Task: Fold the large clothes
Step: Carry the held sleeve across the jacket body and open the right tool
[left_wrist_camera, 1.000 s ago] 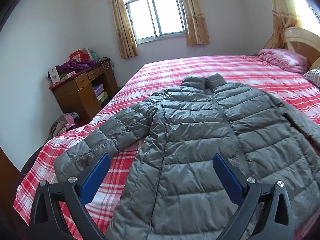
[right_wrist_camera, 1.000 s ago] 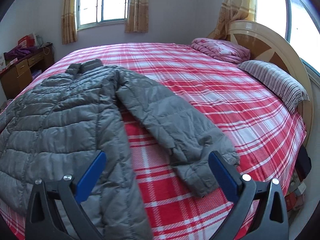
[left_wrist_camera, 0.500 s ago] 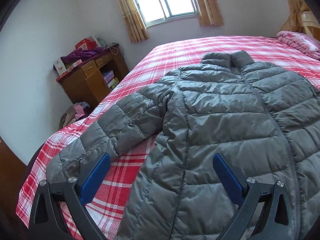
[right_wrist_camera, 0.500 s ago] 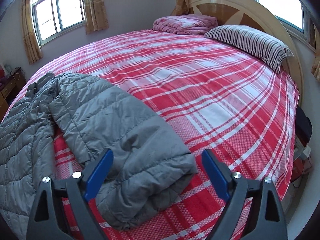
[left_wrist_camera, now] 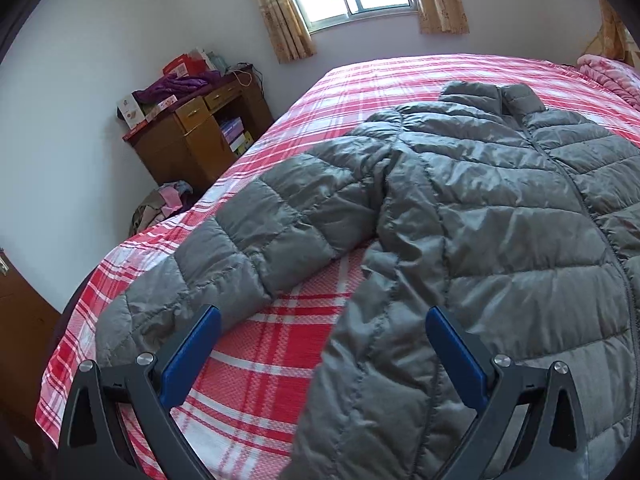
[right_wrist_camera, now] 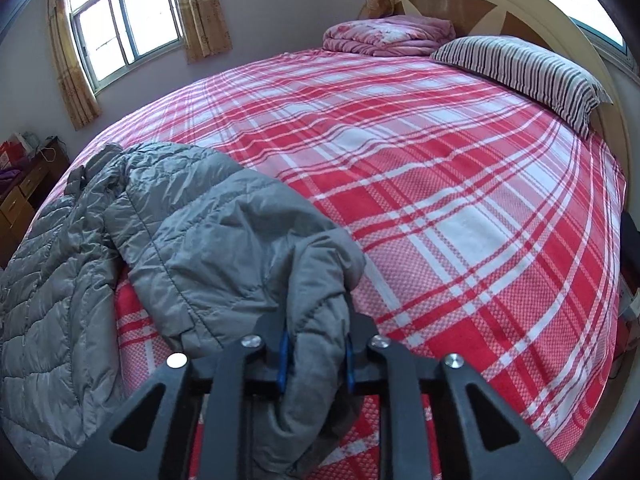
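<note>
A grey quilted puffer jacket [left_wrist_camera: 500, 216] lies spread front-up on a red and white plaid bed [left_wrist_camera: 280, 344], collar toward the far window. Its left sleeve [left_wrist_camera: 240, 248] stretches toward the bed's near corner. My left gripper [left_wrist_camera: 320, 344] hangs open over the gap between that sleeve's cuff and the jacket's side, holding nothing. In the right wrist view the jacket's other sleeve [right_wrist_camera: 224, 240] runs toward me, and my right gripper [right_wrist_camera: 316, 356] is closing on its cuff, the blue pads pressing the bunched grey fabric from both sides.
A wooden desk [left_wrist_camera: 200, 136] with boxes and purple cloth stands by the wall left of the bed, clothes heaped on the floor beside it. A striped pillow [right_wrist_camera: 520, 68] and a folded pink blanket [right_wrist_camera: 384, 36] lie by the headboard [right_wrist_camera: 500, 12].
Both grippers moved down and closer to the sleeve ends. The right gripper went from wide open to clamped on the right cuff. The left gripper stayed open.
</note>
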Demonstrator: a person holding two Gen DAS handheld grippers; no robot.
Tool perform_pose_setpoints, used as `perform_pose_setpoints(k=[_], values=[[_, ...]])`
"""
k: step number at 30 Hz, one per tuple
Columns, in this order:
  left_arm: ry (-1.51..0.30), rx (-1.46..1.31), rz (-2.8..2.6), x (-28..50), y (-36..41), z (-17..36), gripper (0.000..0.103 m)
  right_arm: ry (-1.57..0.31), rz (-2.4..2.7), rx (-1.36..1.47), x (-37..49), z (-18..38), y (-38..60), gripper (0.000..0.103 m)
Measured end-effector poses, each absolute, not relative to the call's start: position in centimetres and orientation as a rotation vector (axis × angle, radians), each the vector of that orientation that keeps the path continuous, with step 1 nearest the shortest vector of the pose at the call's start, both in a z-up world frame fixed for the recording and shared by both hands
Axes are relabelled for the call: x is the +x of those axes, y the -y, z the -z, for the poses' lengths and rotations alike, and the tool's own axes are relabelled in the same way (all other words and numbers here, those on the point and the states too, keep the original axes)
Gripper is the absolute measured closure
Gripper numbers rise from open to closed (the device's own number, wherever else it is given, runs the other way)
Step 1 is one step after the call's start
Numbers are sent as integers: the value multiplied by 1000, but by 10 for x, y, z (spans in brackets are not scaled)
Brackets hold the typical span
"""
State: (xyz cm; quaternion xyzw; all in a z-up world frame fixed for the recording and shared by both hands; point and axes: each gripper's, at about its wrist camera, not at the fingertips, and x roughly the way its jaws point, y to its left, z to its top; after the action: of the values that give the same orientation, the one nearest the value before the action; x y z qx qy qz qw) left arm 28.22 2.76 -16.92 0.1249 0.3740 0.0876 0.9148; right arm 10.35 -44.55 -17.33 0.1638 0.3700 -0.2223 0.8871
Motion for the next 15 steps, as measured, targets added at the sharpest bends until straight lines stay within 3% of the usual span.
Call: perform_pose_setpoints(k=[15], values=[[-718, 212, -239, 316, -73, 134, 1, -599, 244, 58, 198, 68, 333, 85]])
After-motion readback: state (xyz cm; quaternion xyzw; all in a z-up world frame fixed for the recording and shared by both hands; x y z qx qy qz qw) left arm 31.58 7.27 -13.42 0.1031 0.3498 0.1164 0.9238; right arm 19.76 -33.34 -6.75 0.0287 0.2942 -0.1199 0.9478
